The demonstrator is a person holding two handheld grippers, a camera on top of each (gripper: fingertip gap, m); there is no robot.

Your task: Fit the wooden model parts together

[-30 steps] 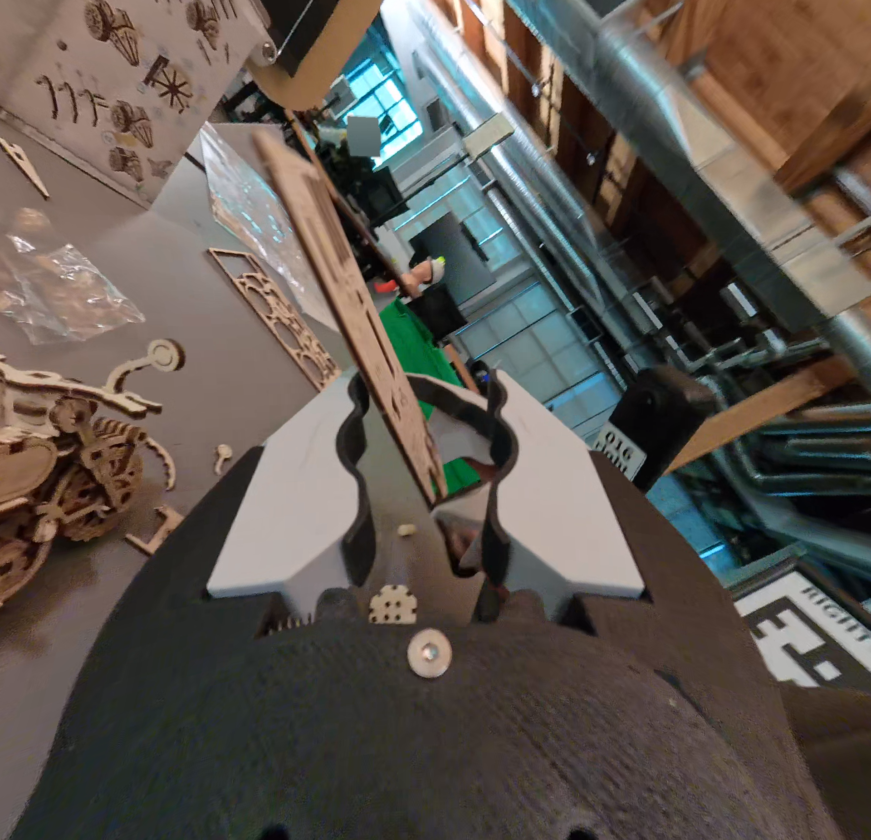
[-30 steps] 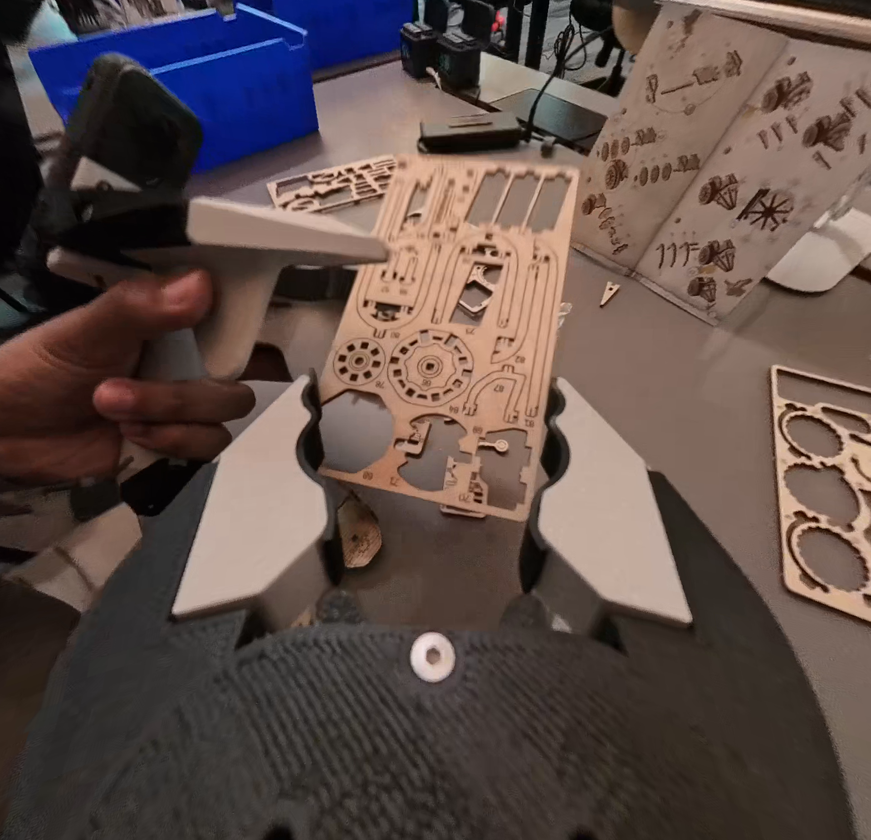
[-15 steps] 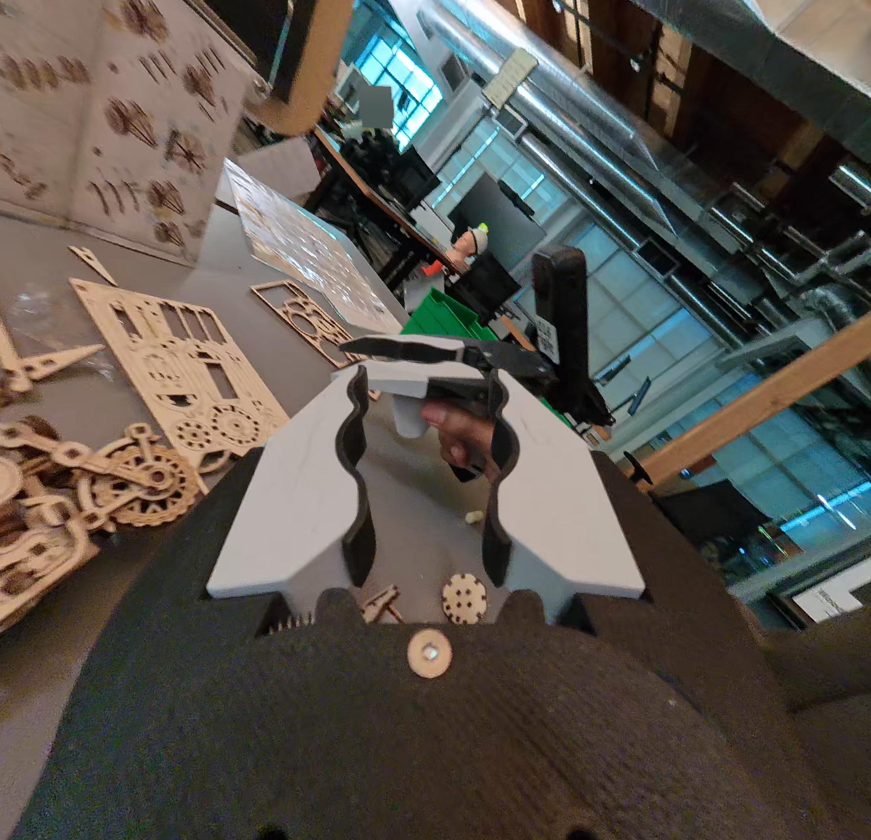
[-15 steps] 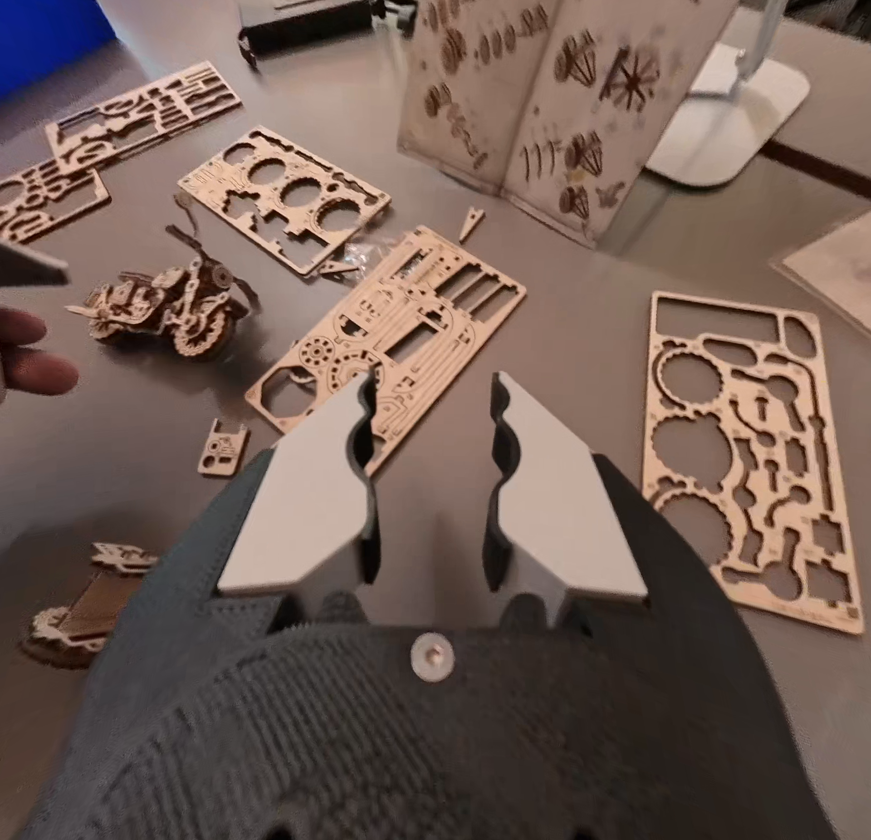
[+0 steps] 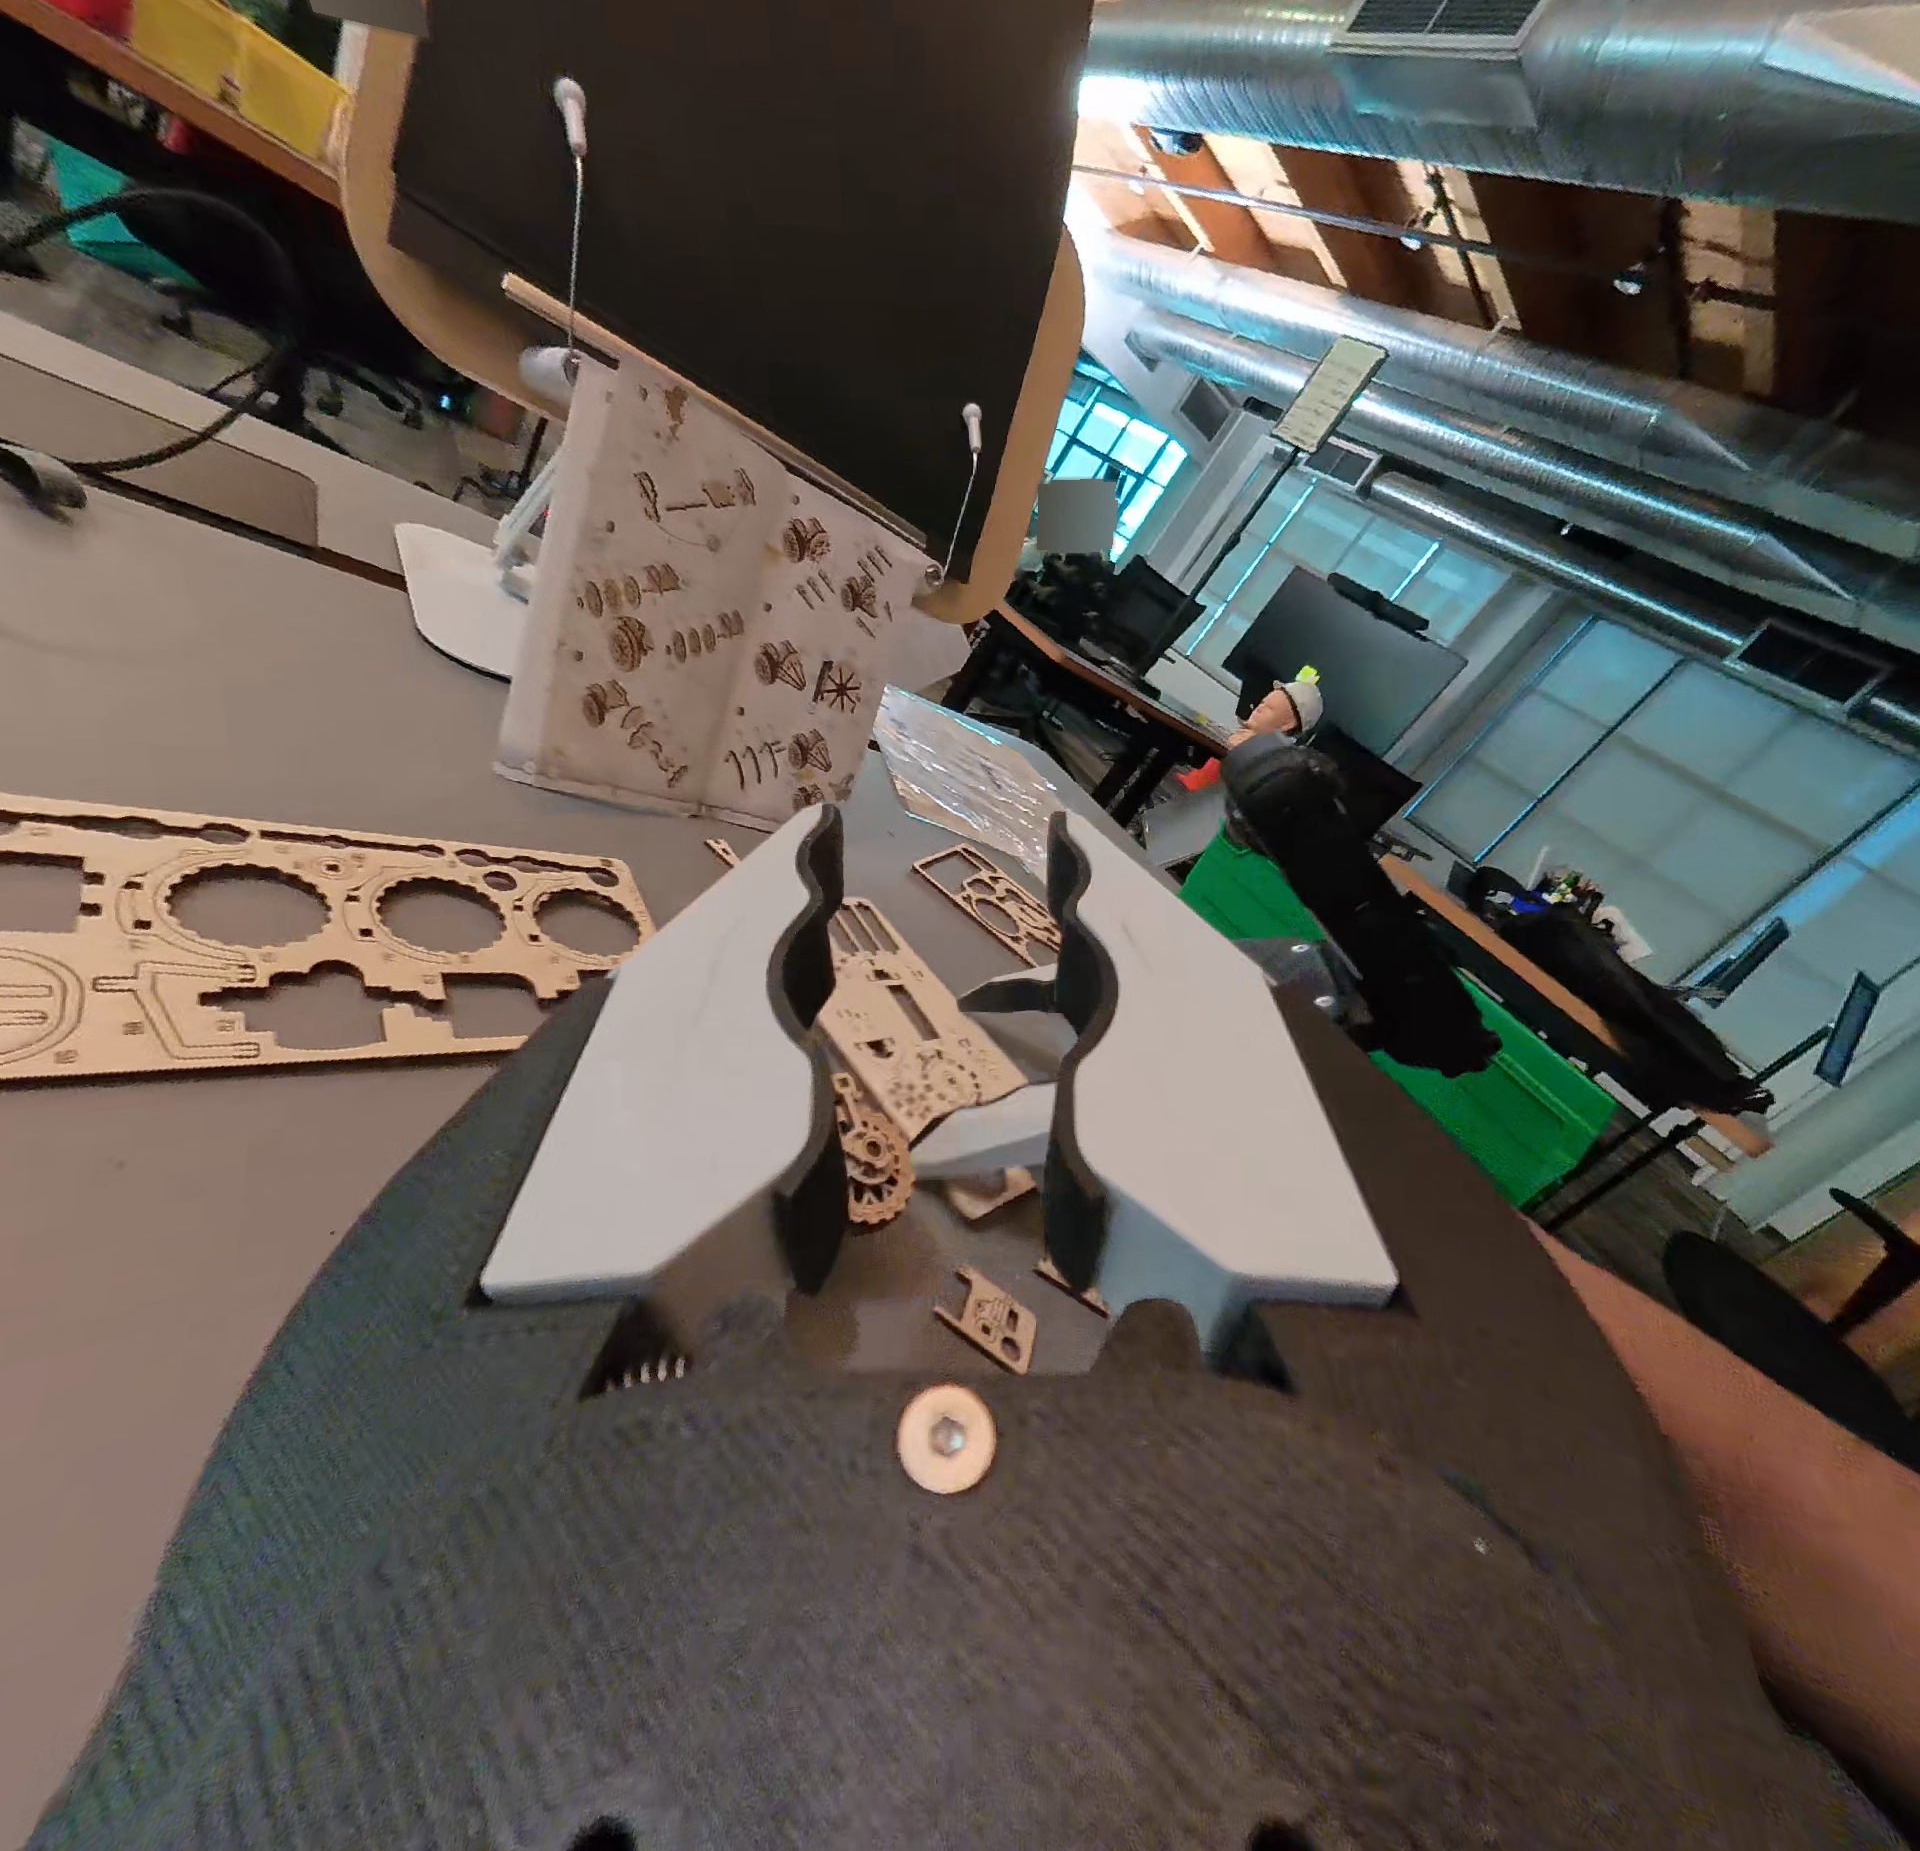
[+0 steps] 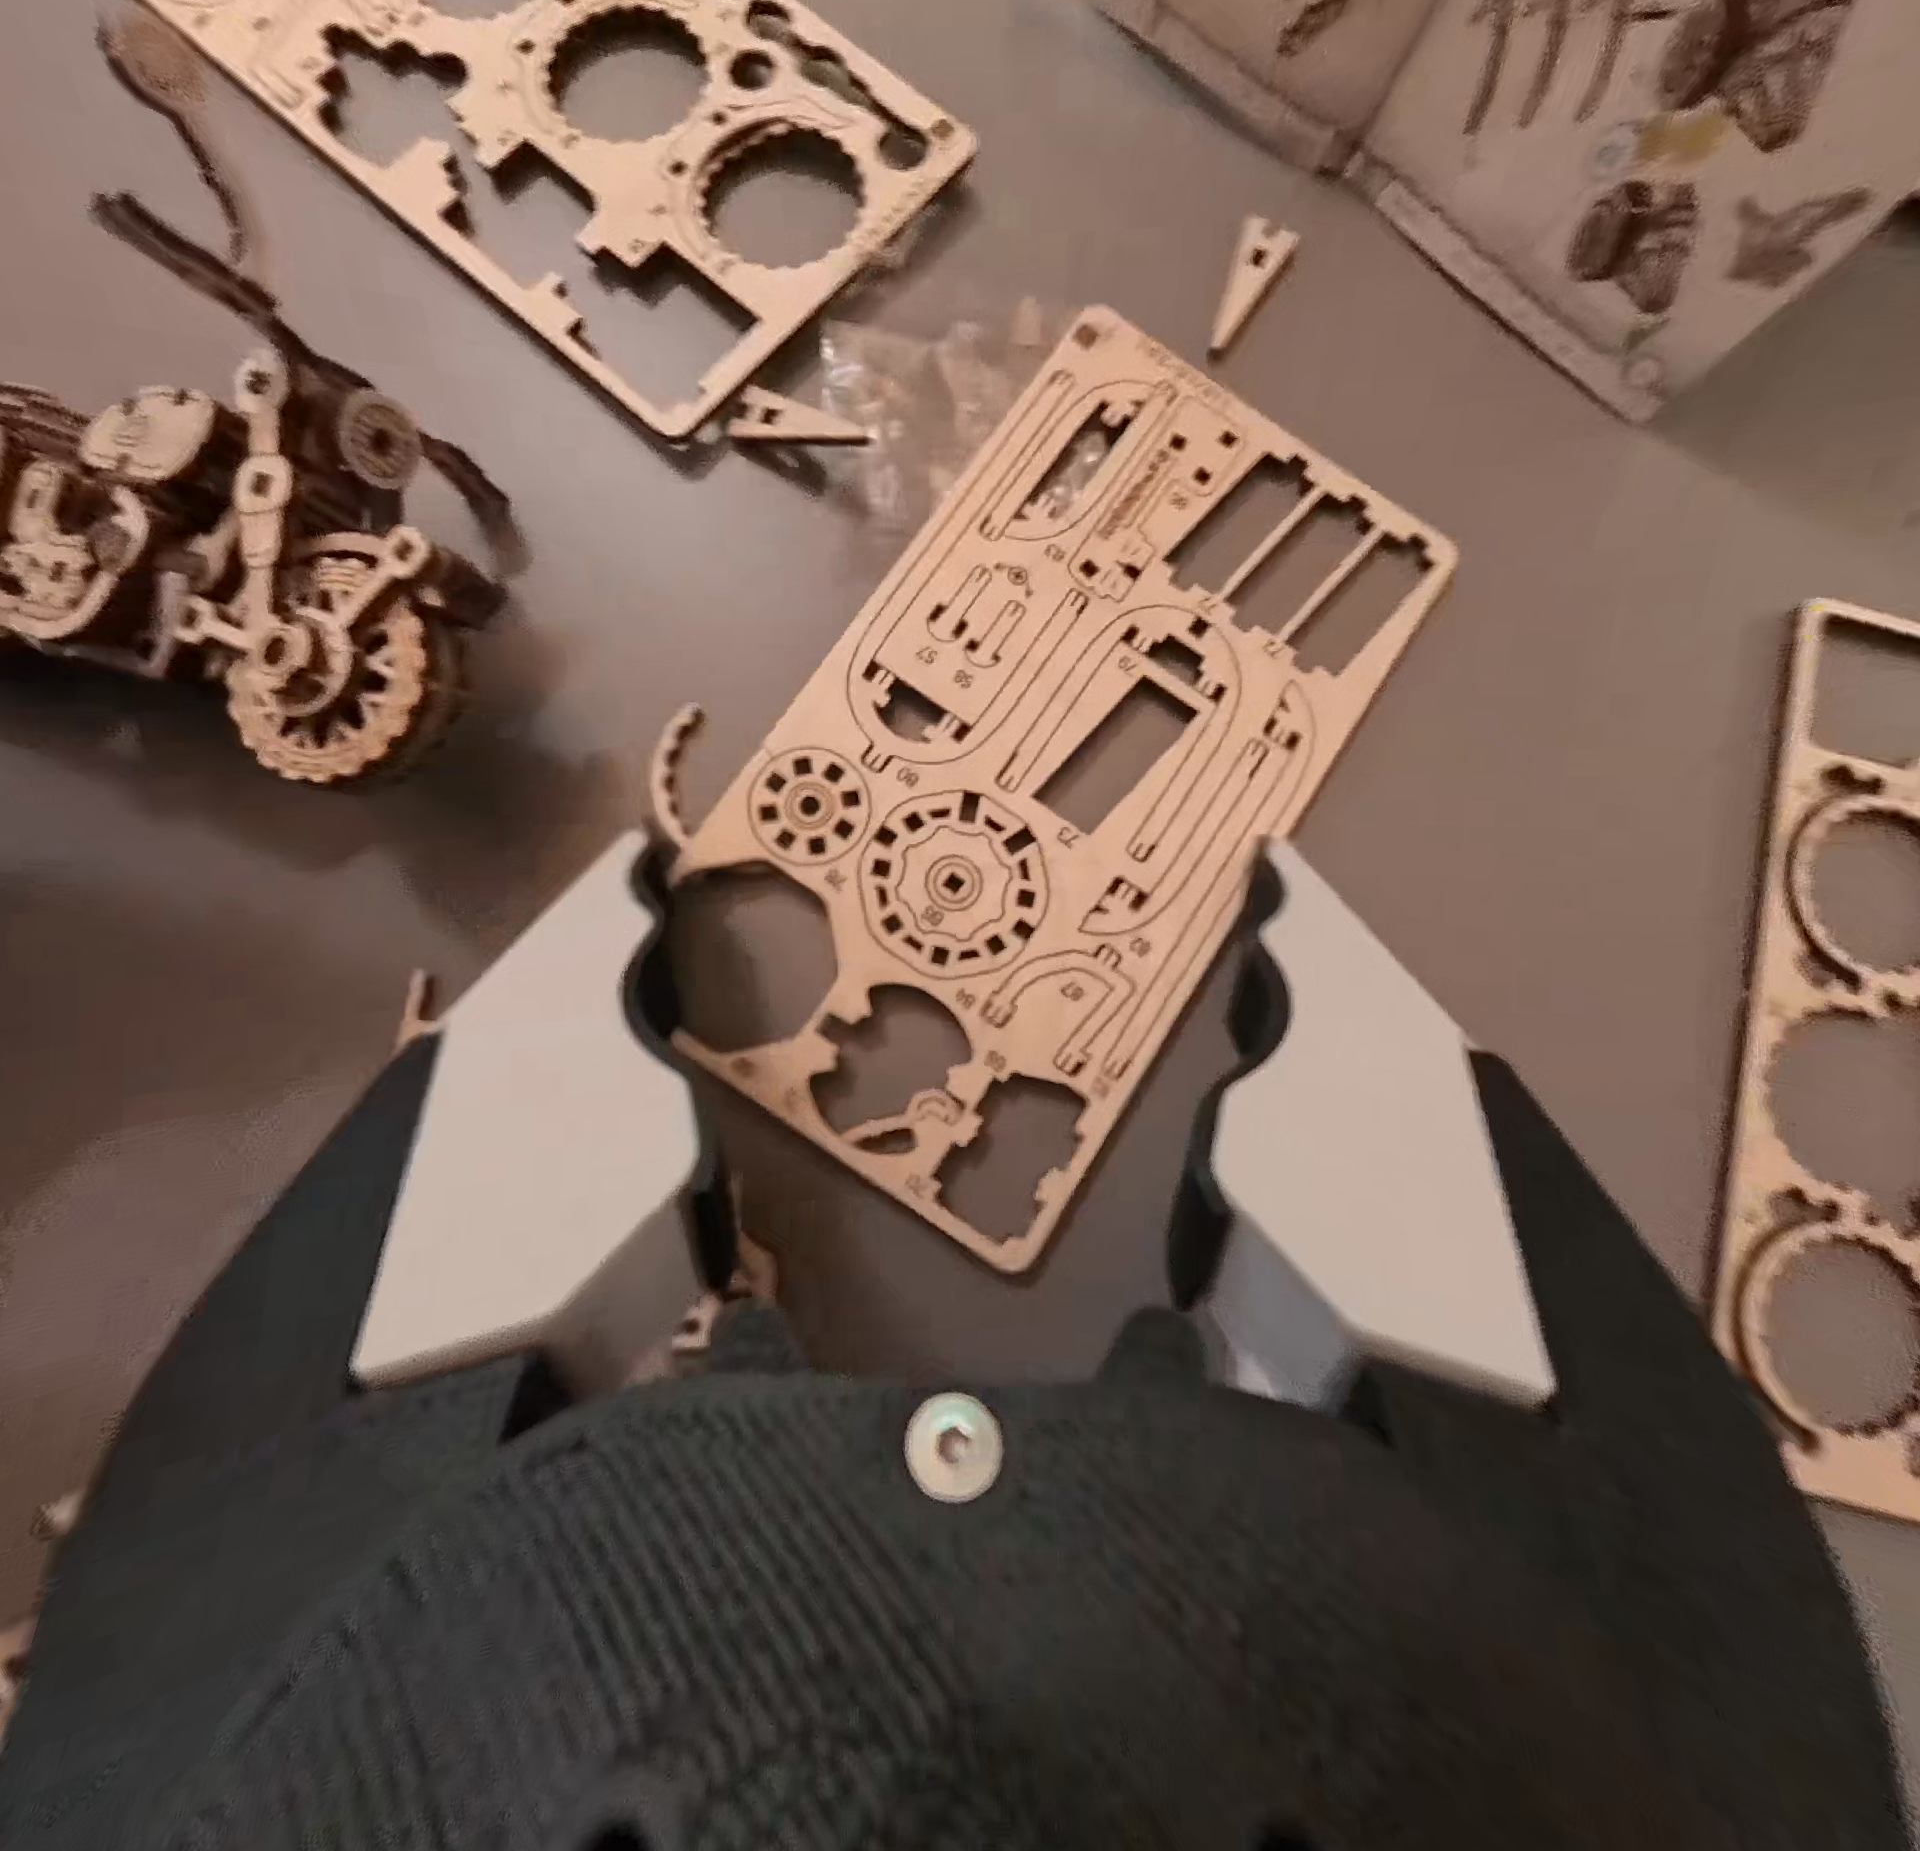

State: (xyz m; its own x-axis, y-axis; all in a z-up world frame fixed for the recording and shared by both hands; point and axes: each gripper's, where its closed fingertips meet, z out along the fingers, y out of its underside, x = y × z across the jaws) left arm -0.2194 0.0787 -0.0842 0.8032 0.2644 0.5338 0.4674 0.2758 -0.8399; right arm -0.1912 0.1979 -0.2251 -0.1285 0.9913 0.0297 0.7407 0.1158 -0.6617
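Half-hidden wheel (image 5: 871, 1162) behind left gripper (image 5: 940, 970)

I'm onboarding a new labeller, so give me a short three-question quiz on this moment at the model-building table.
1. True or false: in the right wrist view, the wooden motorcycle stands left of the middle part sheet.
2. The right tongs are: A) open, B) shut on the motorcycle, C) out of view.
3. Fill in: the left tongs hold ____.
Key: 1 true; 2 A; 3 nothing.
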